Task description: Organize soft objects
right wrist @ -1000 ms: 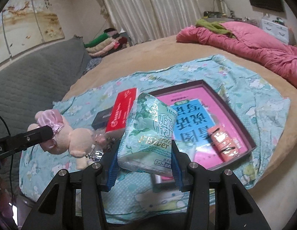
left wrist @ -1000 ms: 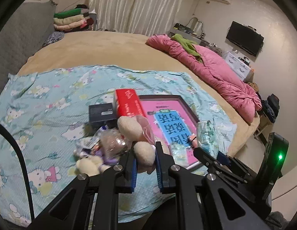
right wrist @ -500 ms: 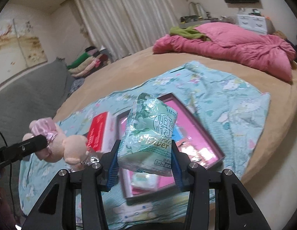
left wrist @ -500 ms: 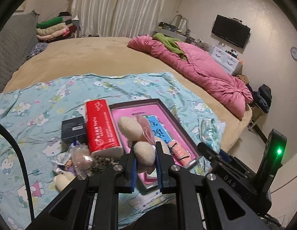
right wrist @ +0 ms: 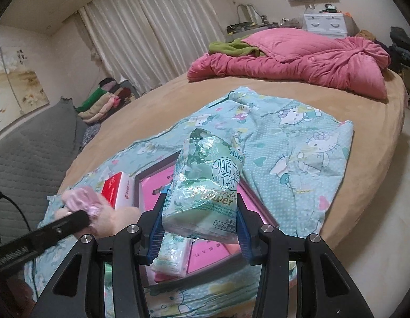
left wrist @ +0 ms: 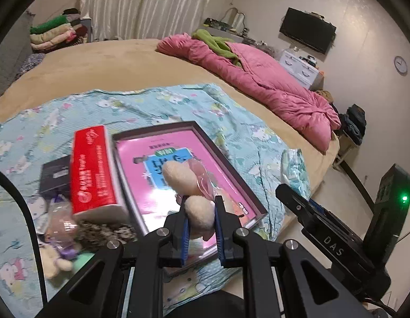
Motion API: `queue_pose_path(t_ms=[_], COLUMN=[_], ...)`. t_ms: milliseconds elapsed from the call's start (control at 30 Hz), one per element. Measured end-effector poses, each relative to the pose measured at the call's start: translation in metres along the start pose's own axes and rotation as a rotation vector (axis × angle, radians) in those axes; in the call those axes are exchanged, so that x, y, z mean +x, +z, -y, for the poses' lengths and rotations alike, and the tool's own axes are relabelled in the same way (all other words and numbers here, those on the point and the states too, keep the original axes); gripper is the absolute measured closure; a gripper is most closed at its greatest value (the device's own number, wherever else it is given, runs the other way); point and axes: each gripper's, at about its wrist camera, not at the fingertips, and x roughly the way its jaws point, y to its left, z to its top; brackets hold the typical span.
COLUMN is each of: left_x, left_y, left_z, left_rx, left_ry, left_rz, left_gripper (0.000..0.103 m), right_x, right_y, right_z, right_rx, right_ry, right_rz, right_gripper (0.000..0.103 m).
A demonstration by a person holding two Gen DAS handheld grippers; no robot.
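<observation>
My left gripper (left wrist: 200,217) is shut on a cream plush toy with a pink dress (left wrist: 187,182) and holds it above the near part of the pink-lined tray (left wrist: 251,198). The toy also shows at the left of the right wrist view (right wrist: 83,201). My right gripper (right wrist: 198,220) is shut on a green tissue pack (right wrist: 207,182) and holds it above the same tray (right wrist: 258,206). A second tissue pack (right wrist: 173,254) lies in the tray's near corner. A red tissue box (left wrist: 95,172) rests against the tray's left side.
The tray lies on a blue cartoon-print sheet (left wrist: 59,122) on a tan bed. A small plush doll (left wrist: 59,249), a black box (left wrist: 55,177) and loose bits lie left of the tray. A pink quilt (left wrist: 258,79) lies far right. The bed edge is near right.
Both grippers have moved right and forward over the tray with their loads. The left one now holds the plush toy above the tray instead of above the pile on the left.
</observation>
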Motion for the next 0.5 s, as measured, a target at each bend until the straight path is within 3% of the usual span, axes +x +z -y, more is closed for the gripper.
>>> queue_pose_path(t_ms=[500], left_x=[0.080], left_y=[-0.019], left_z=[0.017], left_rx=[0.027], left_ry=[-0.046], left_rz=[-0.078], left_gripper=[0.087], right_x=[0.027], right_y=[0.000], right_z=[0.023], right_rx=[0.014], right_ry=[-0.036], right_rz=[-0.038], right_gripper=[0.055])
